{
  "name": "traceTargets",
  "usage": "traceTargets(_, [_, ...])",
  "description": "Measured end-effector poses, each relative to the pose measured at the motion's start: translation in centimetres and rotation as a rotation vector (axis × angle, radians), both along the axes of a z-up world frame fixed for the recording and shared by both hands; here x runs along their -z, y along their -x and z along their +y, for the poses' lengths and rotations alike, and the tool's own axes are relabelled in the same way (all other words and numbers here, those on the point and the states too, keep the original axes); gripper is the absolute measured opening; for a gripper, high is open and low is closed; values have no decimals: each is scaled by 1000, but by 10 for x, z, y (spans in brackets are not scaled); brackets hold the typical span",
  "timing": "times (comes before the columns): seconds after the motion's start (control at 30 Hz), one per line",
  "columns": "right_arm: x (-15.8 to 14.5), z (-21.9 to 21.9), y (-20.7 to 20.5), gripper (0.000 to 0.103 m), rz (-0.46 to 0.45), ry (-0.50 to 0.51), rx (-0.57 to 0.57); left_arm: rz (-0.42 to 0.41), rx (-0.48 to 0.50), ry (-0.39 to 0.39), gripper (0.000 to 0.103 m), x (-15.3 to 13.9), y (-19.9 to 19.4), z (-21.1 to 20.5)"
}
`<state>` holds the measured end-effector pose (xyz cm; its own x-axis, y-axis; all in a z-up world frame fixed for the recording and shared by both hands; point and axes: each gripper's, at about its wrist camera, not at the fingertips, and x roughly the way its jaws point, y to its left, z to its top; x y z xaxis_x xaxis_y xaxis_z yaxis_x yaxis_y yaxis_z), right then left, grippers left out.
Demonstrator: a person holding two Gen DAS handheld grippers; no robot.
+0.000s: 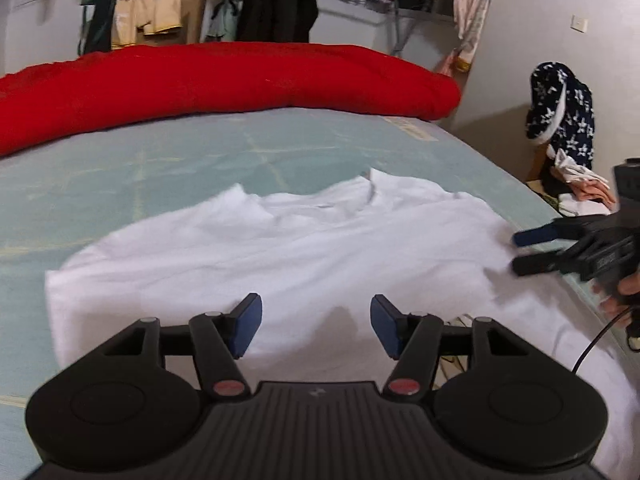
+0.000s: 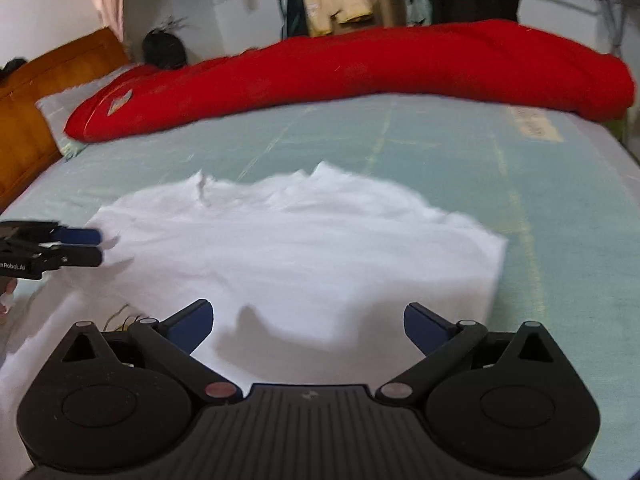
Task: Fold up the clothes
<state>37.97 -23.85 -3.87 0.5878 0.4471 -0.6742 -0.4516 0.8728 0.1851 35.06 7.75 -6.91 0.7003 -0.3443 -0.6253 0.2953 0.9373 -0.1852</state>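
Both grippers are hovering just over the near edge of a white t-shirt (image 1: 280, 248), which is lying spread out on the pale green mattress (image 1: 160, 168) with its neckline pointing away toward the red quilt (image 1: 224, 76). Left gripper (image 1: 316, 326) is sitting with its blue pads spread apart and nothing between them, right above the hem area. Right gripper (image 2: 308, 330) is spread even wider, also empty, over the shirt's other half.

Honestly I can't tell which stage this is. Shirt's looking mostly flat with some rumples near the collar, so it could be getting laid out for a fold or sitting between folds. The sleeves aren't clearly showing, so maybe they're tucked already, hard to say with the blur.

My guess is whatever's coming next is needing both claws down on the cloth's near edge, pinching a single layer evenly so it isn't bunching.
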Motion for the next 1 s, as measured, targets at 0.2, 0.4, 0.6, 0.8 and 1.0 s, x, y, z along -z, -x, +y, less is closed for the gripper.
traceTargets(0.2, [13, 10, 8, 103, 26, 64, -8, 50, -44, -12, 60, -4, 12, 8])
traceTargets(0.4, [-25, 8, 57, 103, -18, 61, -37, 19, 36, -152, 69, -39, 60, -17])
traceTargets(0.6, [-4, 29, 99, 103, 35, 99, -71, 57, 88, -284, 71, -17, 120, -47])
traceTargets(0.8, [21, 21, 164, 103, 19, 192, -9, 71, 68, -280, 74, 2, 193, -45])
traceTargets(1.0, [27, 11, 220, 103, -21, 209, 80, 70, -26, -253, 78, 2, 246, -40])
